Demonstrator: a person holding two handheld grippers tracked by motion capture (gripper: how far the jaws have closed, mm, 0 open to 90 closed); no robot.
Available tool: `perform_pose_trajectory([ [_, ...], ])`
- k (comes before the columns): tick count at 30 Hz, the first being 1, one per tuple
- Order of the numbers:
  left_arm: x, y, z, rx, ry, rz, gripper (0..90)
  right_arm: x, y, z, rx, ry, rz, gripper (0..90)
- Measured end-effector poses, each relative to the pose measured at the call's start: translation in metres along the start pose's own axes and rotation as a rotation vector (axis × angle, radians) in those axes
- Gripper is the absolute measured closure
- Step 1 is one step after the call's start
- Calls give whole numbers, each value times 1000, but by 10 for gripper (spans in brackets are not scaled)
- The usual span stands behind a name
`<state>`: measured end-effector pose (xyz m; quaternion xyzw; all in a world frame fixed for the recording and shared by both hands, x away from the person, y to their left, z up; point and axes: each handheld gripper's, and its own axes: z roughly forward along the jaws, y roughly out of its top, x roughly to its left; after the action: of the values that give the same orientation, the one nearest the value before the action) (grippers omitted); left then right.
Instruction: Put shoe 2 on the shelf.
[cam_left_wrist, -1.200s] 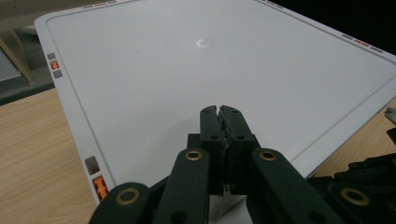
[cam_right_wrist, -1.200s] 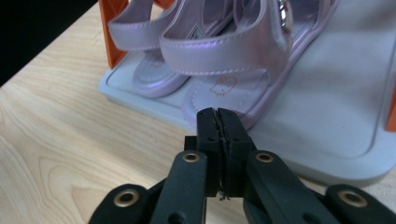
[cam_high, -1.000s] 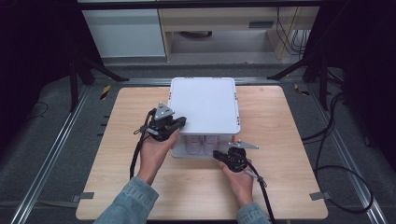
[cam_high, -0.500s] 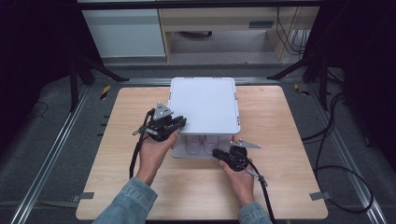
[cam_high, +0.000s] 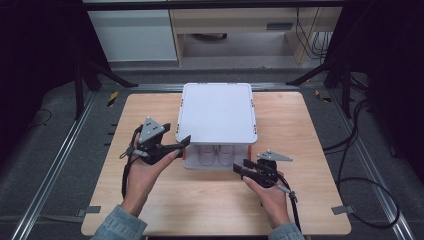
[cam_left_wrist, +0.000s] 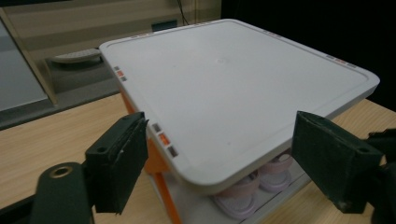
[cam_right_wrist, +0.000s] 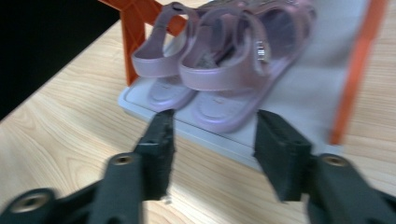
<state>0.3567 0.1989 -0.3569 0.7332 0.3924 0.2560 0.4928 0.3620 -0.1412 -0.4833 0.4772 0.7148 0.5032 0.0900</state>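
White shelf rack (cam_high: 217, 112) with orange posts stands mid counter (cam_high: 300, 125). Pink sandals (cam_right_wrist: 219, 70) sit on low shelf, toes hidden under flat white top. Left gripper (cam_high: 172, 145) at rack's near left corner, fingers wide open. Right gripper (cam_high: 245, 170) just before sandals, fingers open, holding nothing. Right view blurry.

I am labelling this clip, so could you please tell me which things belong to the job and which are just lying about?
In the job:
- white shoe rack
- pink sandals on its lower shelf
- left tool, open at the rack's top corner
- right tool, open toward the sandals

Lying about:
- cables on the floor
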Motion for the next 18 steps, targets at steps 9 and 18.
perform_pose_trajectory([
  [9,27,-51,-16,114,48,4,97,-30,2,-31,1,-101,-57,165],
  [18,70,-100,15,303,88,-33,80,-71,4,-43,46,-185,-127,113],
])
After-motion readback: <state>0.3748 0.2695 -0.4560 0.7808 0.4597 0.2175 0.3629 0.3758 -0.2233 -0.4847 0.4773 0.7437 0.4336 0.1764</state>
